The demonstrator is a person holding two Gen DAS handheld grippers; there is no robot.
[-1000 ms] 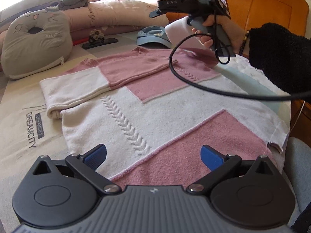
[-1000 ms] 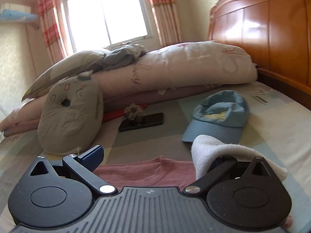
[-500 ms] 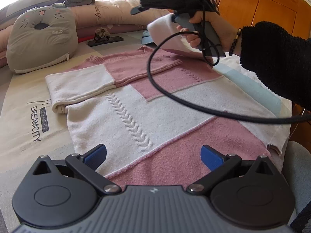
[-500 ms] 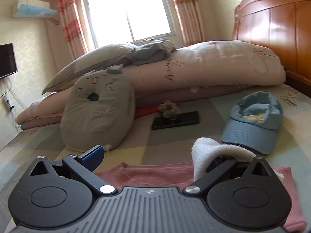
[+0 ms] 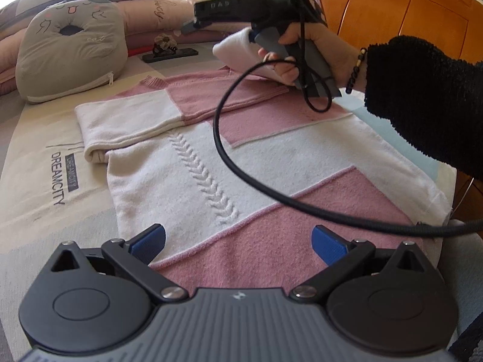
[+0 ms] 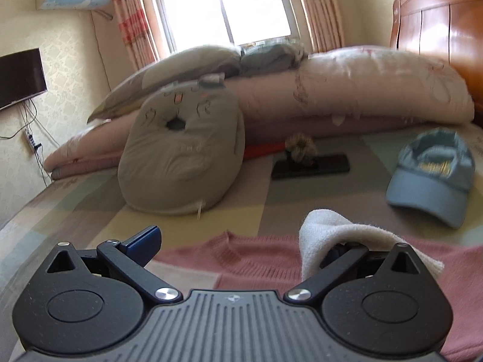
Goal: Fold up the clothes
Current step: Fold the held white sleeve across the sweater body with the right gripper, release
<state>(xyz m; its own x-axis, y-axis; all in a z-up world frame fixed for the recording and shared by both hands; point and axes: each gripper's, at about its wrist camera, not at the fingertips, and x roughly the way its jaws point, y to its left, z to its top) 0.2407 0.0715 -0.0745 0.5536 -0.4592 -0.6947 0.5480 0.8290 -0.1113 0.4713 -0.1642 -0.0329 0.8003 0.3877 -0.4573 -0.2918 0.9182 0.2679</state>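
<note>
Spread flat on bed [image 5: 45,187]: pink-and-white sweater [image 5: 256,175]. White sleeve [image 6: 326,226] hooked over one finger of wide-spread right tool [image 6: 240,241], seemingly for folding inward; left tool [image 5: 238,236] likewise agape, empty, above hem.

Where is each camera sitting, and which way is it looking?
Left wrist: sits on the left gripper, low over the sweater hem, looking up the bed; shows its open fingers, the person's hand and black sleeve.
Right wrist: sits on the right gripper, looking at the cat pillow, cap and window; white sleeve cloth drapes one finger.
Both show sweater, pillow and phone.
</note>
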